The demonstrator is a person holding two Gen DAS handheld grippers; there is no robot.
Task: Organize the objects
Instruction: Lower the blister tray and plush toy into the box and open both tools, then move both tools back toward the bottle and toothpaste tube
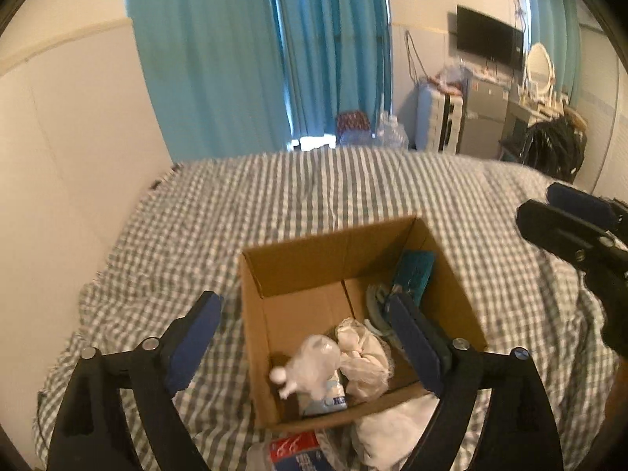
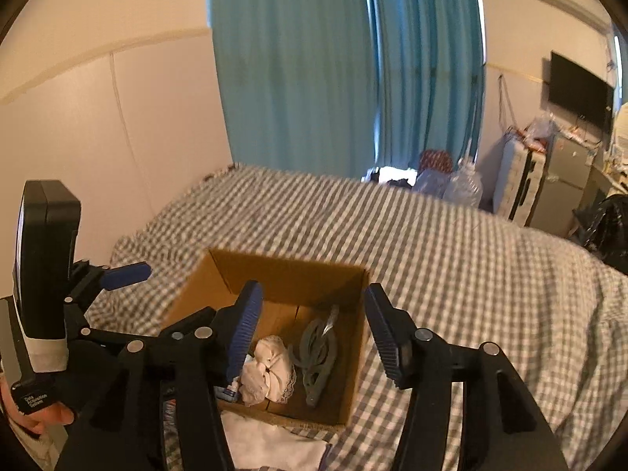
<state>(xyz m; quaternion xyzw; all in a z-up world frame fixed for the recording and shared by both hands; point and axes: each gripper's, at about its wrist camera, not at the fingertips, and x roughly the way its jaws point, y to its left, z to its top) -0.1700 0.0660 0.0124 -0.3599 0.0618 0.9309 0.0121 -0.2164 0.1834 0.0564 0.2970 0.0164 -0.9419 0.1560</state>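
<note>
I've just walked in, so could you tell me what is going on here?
A person is tidying items into a cardboard box on the checked bedspread. Both the left gripper and right gripper hover open and empty above it. Inside lie a plastic bottle, cream cloth and grey clips.

A gray-and-white checked bedspread [image 1: 353, 192] covers the bed. Teal curtains [image 2: 298, 78] hang behind it. A wall-mounted television [image 1: 488, 41], a white suitcase [image 2: 518, 180] and what looks like clear water bottles [image 2: 465, 184] stand beyond.
</note>
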